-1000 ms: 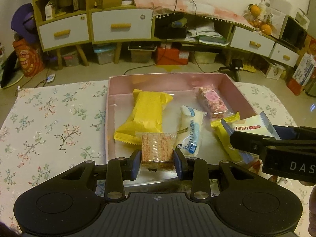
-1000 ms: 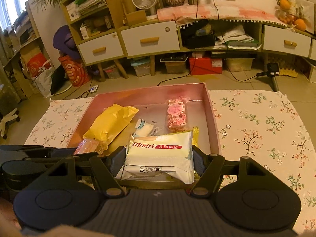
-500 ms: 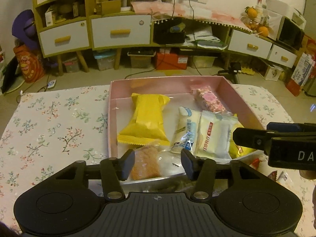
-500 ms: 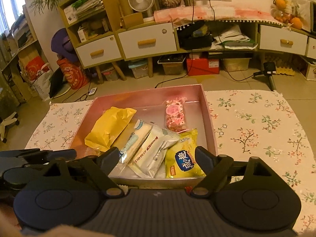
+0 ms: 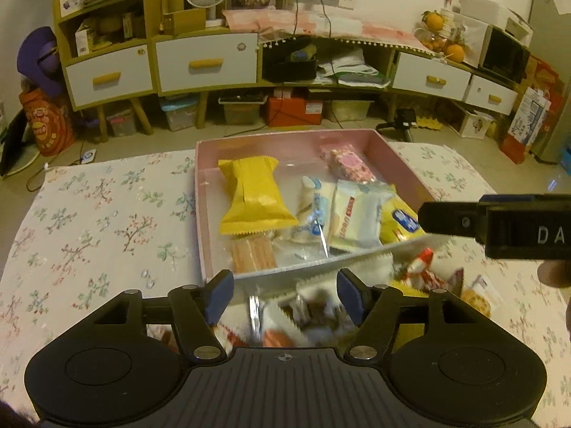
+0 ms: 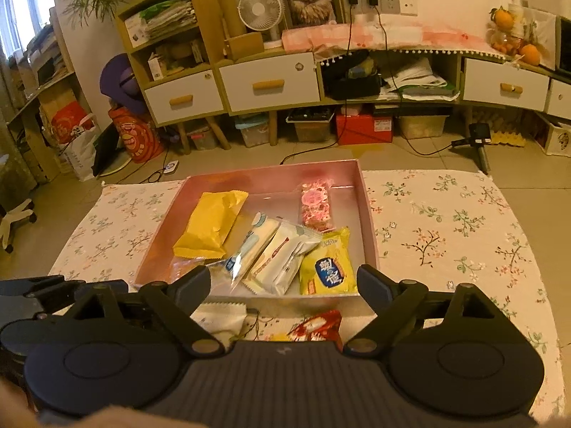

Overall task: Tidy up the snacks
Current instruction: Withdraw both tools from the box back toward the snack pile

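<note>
A pink box on the flowered cloth holds several snacks: a big yellow packet, a cracker packet at the near wall, a white-and-blue packet, a white packet with a red label, a yellow packet with a blue label and a pink packet. My left gripper hangs just outside the near wall. Its jaws are opening, with nothing gripped. My right gripper hovers at the same wall of the pink box, jaws opening and empty.
Loose snacks lie on the cloth in front of the box, among them a red wrapper and a white packet. The two tools sit close side by side. Flowered cloth stretches to the right of the box. Cabinets stand beyond the table.
The left gripper let go of the cracker packet and the right let go of the white packet; both now lie in the box. Both grippers widened and drew back toward the near wall.
</note>
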A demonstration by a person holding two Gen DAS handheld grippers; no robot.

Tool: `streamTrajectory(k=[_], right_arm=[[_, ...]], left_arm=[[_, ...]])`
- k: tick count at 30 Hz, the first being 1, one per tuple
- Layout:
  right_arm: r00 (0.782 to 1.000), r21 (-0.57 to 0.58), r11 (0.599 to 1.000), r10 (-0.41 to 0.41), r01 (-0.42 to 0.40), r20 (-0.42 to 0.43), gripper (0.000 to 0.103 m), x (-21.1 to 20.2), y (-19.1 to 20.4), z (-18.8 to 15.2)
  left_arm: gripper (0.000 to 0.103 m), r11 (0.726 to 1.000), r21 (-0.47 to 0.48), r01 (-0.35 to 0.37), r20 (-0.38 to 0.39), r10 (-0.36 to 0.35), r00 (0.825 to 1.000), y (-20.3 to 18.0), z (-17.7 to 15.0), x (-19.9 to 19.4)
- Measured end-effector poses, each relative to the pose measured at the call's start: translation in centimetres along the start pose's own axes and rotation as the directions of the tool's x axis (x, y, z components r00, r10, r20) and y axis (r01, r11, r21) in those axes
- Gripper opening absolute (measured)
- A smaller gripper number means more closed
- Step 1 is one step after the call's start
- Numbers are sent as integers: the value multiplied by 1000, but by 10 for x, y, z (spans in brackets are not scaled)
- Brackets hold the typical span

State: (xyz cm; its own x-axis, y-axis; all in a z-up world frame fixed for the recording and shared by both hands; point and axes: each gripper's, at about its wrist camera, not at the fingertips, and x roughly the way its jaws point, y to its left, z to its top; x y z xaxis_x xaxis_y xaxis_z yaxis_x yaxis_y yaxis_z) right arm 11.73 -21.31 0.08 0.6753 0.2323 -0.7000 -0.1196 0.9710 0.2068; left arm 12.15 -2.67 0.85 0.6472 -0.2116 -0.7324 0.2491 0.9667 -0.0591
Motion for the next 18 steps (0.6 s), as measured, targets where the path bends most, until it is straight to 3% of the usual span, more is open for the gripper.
streamTrajectory(k=[18], right_arm=[[1000, -67, 998, -11, 10, -7, 98, -23, 23, -30]], left_arm=[[88, 1000, 15, 2, -27, -2, 1000, 13, -45, -39]])
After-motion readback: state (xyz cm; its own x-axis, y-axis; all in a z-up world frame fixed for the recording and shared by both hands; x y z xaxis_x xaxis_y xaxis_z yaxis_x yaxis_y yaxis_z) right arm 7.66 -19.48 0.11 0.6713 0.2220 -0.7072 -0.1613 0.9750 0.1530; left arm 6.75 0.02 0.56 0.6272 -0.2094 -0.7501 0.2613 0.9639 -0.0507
